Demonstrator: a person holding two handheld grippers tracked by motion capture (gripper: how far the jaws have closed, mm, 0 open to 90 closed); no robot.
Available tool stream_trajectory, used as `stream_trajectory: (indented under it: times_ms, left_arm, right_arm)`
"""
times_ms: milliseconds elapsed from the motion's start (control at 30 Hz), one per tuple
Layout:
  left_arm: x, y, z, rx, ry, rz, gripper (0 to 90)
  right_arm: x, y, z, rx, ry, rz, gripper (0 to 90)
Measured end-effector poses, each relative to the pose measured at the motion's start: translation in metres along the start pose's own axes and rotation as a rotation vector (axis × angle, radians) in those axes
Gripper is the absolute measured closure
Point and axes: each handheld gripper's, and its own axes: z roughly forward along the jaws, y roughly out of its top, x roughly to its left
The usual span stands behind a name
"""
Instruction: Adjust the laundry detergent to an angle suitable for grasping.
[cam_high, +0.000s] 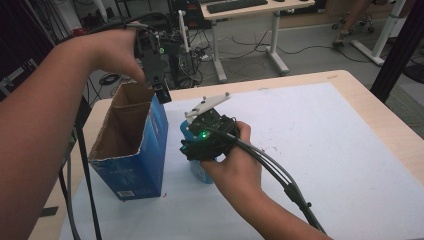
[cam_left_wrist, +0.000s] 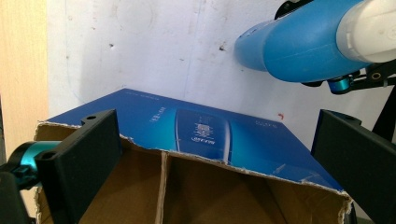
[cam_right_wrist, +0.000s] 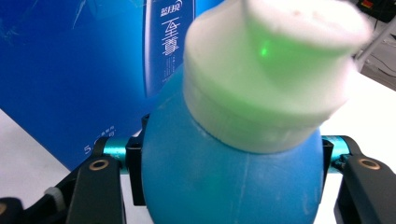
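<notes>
High view: the right hand (cam_high: 235, 160) is holding the right gripper (cam_high: 200, 145) level, clamping a blue plastic bottle with a white cap (cam_high: 201, 172) standing upright on the white-covered desk (cam_high: 325, 160), just beside an open blue cardboard box (cam_high: 145, 150). The left gripper (cam_high: 159, 90) is hanging over the box's far rim.

Left gripper view: the jaws are standing apart over the torn rim; the box print is unreadable.

Right gripper view: the jaws are pressing on the bottle's body; the box is showing white Chinese characters.
</notes>
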Motion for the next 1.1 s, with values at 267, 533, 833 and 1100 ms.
stream_trajectory:
  times_ms: [267, 533, 833, 1100]
  left_arm:
    - [0.000, 0.000, 0.002, 0.002, -0.001, 0.003, 1.7]
    - [0.000, -0.002, 0.001, 0.003, -0.001, 0.000, 1.7]
    - [-0.001, 0.001, 0.001, 0.005, -0.003, 0.002, 1.7]
    - [-0.003, 0.006, 0.002, 0.009, -0.002, 0.010, 1.7]
  right_arm:
    - [0.000, 0.000, 0.000, -0.010, 0.037, 0.001, 40.6]
    - [-0.005, 0.001, -0.003, -0.018, 0.056, 0.008, 41.2]
    - [-0.020, 0.005, -0.017, -0.047, 0.082, 0.026, 41.4]
    - [-0.041, 0.004, -0.029, -0.041, 0.182, -0.052, 41.4]
